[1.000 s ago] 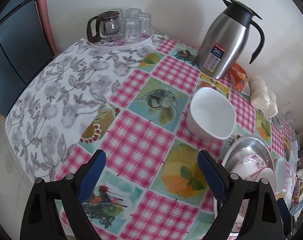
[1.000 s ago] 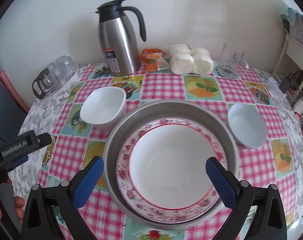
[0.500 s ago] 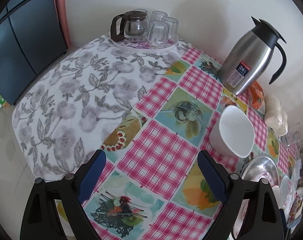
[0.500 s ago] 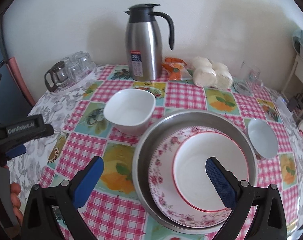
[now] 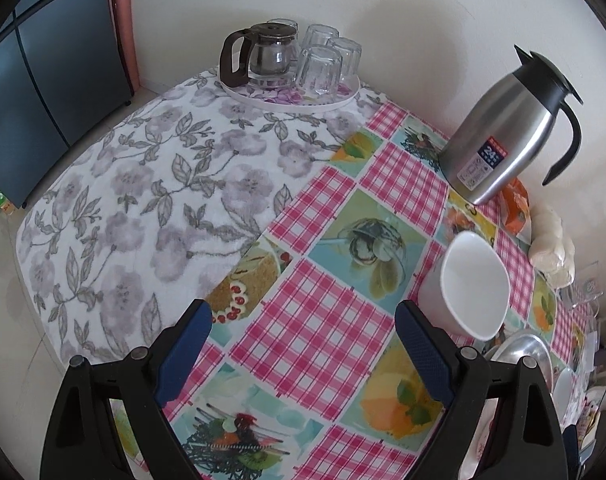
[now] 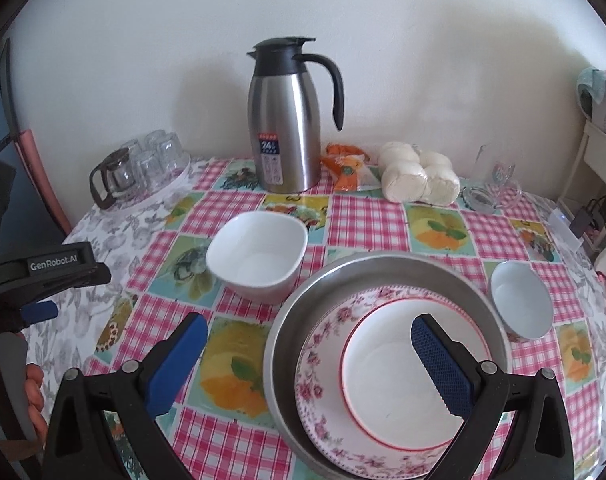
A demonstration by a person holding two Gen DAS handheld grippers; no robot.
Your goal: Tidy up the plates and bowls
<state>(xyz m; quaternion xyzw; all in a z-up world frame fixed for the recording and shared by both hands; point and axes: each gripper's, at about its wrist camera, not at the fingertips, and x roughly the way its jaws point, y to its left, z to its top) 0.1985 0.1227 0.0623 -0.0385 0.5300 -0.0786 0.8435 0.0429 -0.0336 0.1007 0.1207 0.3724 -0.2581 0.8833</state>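
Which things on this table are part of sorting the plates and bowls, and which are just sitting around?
Job:
square white bowl
small white bowl
metal basin
floral plate
red-rimmed plate

Lying about:
steel thermos
glass teapot
tumblers
bagged buns
orange packet

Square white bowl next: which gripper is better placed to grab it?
Probably the left. The square white bowl sits just beyond the open left gripper, near its right finger. The open right gripper hangs over the metal basin, with the bowl off to its left.
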